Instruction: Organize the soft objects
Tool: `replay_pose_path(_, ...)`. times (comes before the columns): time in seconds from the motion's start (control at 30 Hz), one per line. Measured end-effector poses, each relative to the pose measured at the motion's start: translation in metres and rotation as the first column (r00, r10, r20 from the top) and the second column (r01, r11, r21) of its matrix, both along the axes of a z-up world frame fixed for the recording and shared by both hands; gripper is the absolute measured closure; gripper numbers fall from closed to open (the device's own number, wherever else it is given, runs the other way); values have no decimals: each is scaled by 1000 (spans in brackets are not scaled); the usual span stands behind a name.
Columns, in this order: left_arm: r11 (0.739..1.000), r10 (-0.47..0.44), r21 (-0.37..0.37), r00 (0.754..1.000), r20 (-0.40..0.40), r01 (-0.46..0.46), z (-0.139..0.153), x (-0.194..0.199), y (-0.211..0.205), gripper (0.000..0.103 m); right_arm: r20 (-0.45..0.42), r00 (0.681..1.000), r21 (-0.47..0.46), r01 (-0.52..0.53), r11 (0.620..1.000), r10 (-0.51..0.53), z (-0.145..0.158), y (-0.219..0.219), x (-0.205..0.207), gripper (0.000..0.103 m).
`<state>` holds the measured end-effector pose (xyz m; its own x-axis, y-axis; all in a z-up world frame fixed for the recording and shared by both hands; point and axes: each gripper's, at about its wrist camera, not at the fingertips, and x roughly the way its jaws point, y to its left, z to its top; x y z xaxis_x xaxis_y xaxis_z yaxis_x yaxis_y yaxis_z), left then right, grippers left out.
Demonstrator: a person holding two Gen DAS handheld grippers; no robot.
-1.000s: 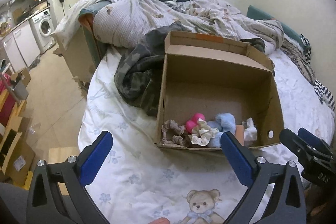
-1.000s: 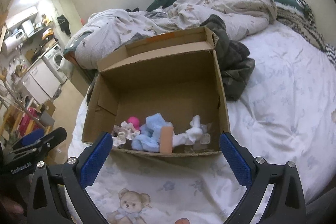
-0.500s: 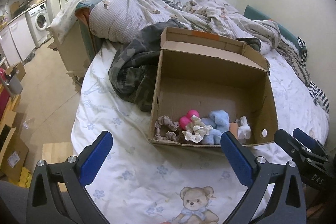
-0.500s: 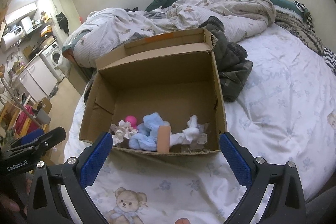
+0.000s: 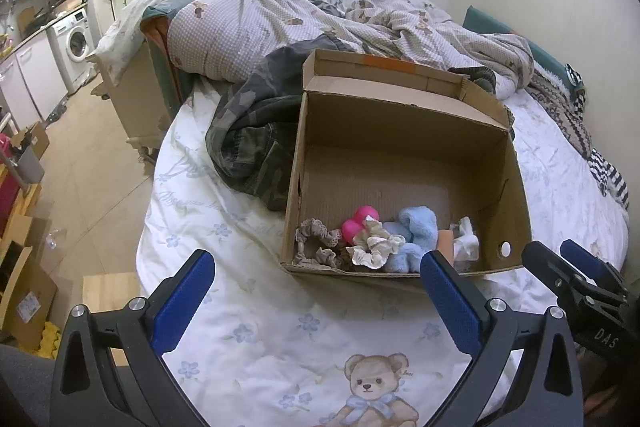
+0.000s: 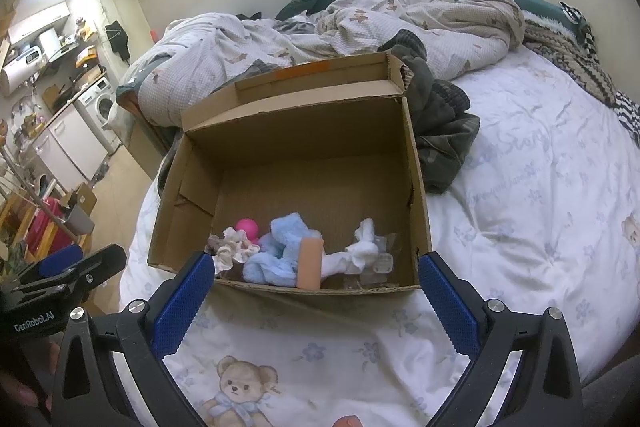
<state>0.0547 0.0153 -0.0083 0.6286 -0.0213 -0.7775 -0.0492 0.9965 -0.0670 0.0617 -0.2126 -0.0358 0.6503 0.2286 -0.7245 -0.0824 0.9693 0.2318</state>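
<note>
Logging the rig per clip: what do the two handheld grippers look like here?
Both look alike: black angular frames, silver screws, textured blue pads on the fingers. The left gripper reads "GenRobot.AI" along its side in the right wrist view; the right gripper shows "DAS" in the left wrist view.

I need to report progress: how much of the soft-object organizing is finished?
Done: scrunchies, a blue cloth and white cloth lie in the cardboard box. In hand: nothing; left gripper and right gripper are open. Left: camouflage garment beside the box, possibly.

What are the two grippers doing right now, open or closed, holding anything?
Left gripper: open, holding nothing.
Right gripper: open, holding nothing.
</note>
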Motion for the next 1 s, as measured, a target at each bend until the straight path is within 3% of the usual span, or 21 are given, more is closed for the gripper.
replay_pose_path(1.0, 1000, 19, 16, 1000, -4, -19, -4, 0, 1, 1, -1, 1000, 1, 1, 1000, -1, 1, 0, 0, 0)
